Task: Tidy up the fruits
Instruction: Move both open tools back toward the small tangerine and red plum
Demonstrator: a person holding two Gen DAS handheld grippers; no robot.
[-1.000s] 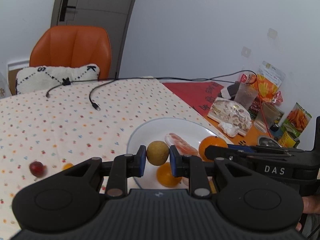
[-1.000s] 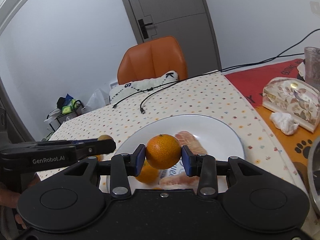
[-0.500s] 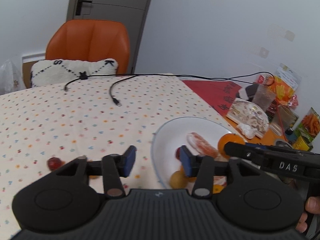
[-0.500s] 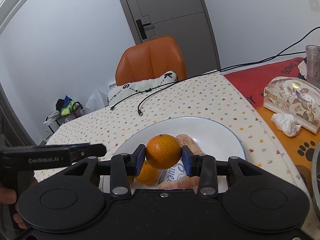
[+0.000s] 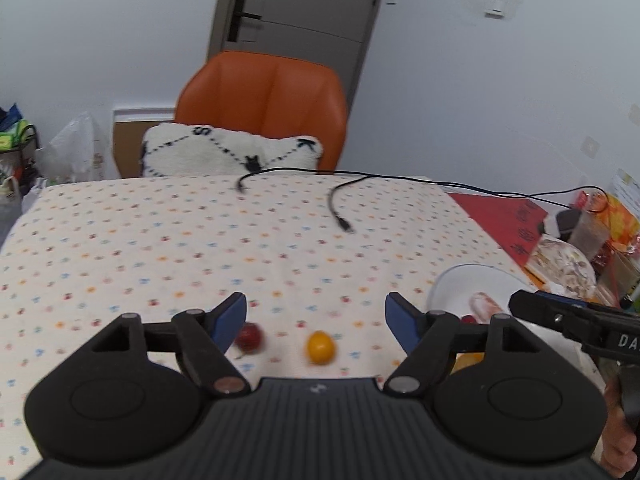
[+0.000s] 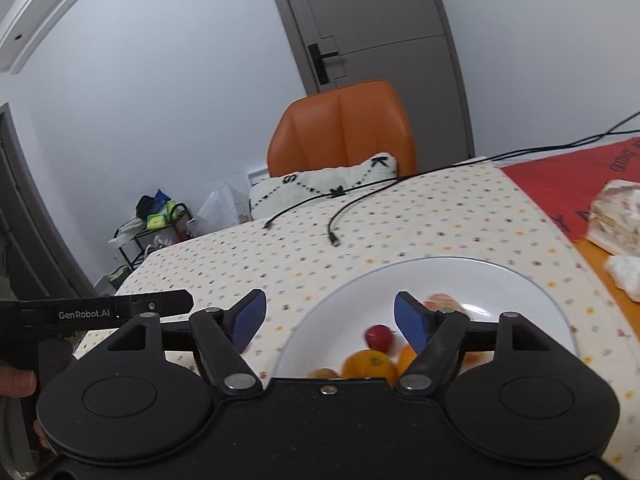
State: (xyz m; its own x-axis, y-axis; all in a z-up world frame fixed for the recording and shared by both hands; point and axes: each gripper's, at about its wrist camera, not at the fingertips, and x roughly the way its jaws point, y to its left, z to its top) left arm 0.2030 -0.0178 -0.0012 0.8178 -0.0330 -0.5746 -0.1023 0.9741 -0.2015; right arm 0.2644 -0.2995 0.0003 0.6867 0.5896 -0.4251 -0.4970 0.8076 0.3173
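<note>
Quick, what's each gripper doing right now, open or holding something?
Left gripper: open, holding nothing; a small yellow fruit lies on the tablecloth between its jaws.
Right gripper: open, holding nothing, above the white plate.

Walls: plain white, evenly lit.
Door [image 5: 296, 32]: grey, dark handle, behind the chair.
Chair [image 5: 262, 100]: orange, at the table's far edge.
Cushion [image 5: 228, 154]: white, black stitching, on the chair seat.
Tablecloth [image 5: 180, 240]: cream, small coloured dots.
Rack [image 6: 154, 228]: black wire, by the left wall.
</note>
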